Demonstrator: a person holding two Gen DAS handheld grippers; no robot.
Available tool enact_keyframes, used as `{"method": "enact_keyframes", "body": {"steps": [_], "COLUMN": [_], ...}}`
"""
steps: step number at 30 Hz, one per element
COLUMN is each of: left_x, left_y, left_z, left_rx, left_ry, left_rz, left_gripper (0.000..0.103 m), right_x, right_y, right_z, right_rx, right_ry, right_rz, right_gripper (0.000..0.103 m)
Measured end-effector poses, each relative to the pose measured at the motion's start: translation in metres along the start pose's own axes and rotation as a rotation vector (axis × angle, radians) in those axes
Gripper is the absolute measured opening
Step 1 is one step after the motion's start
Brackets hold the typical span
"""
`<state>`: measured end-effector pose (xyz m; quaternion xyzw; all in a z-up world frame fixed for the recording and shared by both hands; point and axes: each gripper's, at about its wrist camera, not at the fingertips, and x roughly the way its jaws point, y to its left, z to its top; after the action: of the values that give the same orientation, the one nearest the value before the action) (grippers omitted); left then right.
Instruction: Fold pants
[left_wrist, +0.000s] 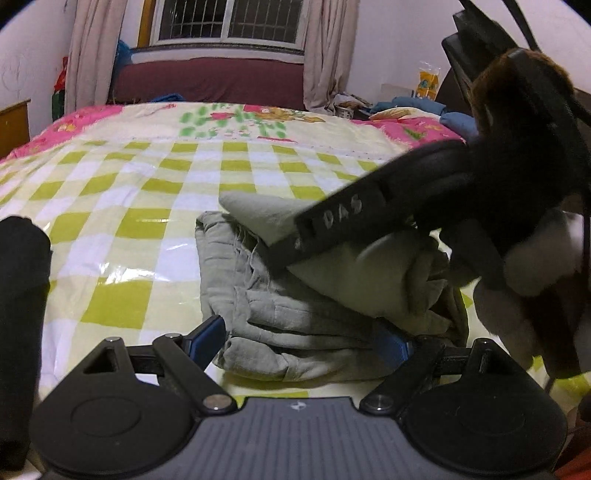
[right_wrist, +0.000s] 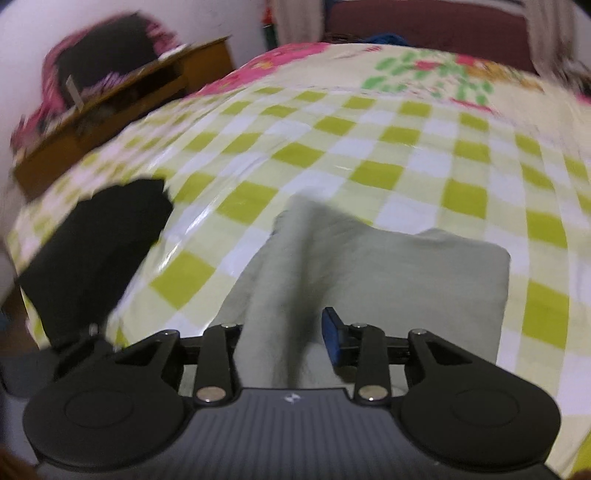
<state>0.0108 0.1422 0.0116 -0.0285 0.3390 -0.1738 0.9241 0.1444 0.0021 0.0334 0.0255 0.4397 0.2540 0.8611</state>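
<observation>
The pale grey-green pants (left_wrist: 295, 314) lie bunched and partly folded on the checked bed cover (left_wrist: 147, 192). My left gripper (left_wrist: 299, 341) is open, its blue pads either side of the near edge of the pile. The right gripper's black body (left_wrist: 369, 221) reaches in from the right over the pile, holding up a fold of the cloth. In the right wrist view the pants (right_wrist: 388, 266) fill the foreground and a ridge of cloth sits between the fingers of my right gripper (right_wrist: 284, 339), which is shut on it; the left pad is hidden by cloth.
A black garment (right_wrist: 92, 251) lies at the bed's left edge, also in the left wrist view (left_wrist: 22, 295). A wooden cabinet (right_wrist: 110, 110) stands left of the bed. A maroon headboard (left_wrist: 207, 79), window and clutter lie at the far end.
</observation>
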Motion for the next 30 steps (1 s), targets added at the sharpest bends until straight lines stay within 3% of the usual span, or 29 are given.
{"method": "enact_keyframes", "body": {"steps": [3,8,9,11,14,19,22,26,28,30], "left_x": [0.001,-0.007,-0.007,-0.008,-0.013,-0.024,-0.021,-0.017,-0.022,-0.028], "left_y": [0.004,0.006,0.006,0.007,0.008,0.018,0.019,0.032,0.041,0.046], "left_z": [0.0,0.0,0.0,0.0,0.001,0.001,-0.002,-0.01,-0.016,-0.022], "left_rx": [-0.028,-0.041,-0.044,-0.047,-0.04,-0.065,-0.067,-0.093,-0.114,-0.123], "left_ry": [0.011,-0.023,-0.027,-0.031,-0.048,-0.083,-0.073,-0.029,-0.018,-0.009], "left_rz": [-0.001,-0.018,-0.023,-0.025,-0.009,-0.012,-0.011,0.059,0.049,0.053], "left_gripper": [0.098,0.098,0.098,0.098,0.098,0.098,0.096,0.096,0.096,0.096], "right_x": [0.015,0.027,0.026,0.028,0.031,0.001,-0.004,0.027,0.042,0.045], "right_y": [0.003,0.015,0.02,0.028,0.027,0.005,0.007,0.026,0.036,0.042], "right_z": [0.007,0.014,0.016,0.019,0.027,0.037,0.042,0.044,0.036,0.026], "right_rx": [-0.023,-0.003,-0.015,-0.043,-0.003,0.207,0.251,0.197,0.158,0.131], "right_ry": [0.032,0.074,0.066,0.057,0.037,-0.126,-0.183,-0.138,-0.061,-0.022], "right_rz": [-0.036,-0.021,-0.018,-0.045,-0.059,-0.052,-0.069,-0.132,-0.107,-0.049], "right_gripper": [0.035,0.036,0.032,0.006,0.006,0.005,0.005,0.01,0.017,0.03]}}
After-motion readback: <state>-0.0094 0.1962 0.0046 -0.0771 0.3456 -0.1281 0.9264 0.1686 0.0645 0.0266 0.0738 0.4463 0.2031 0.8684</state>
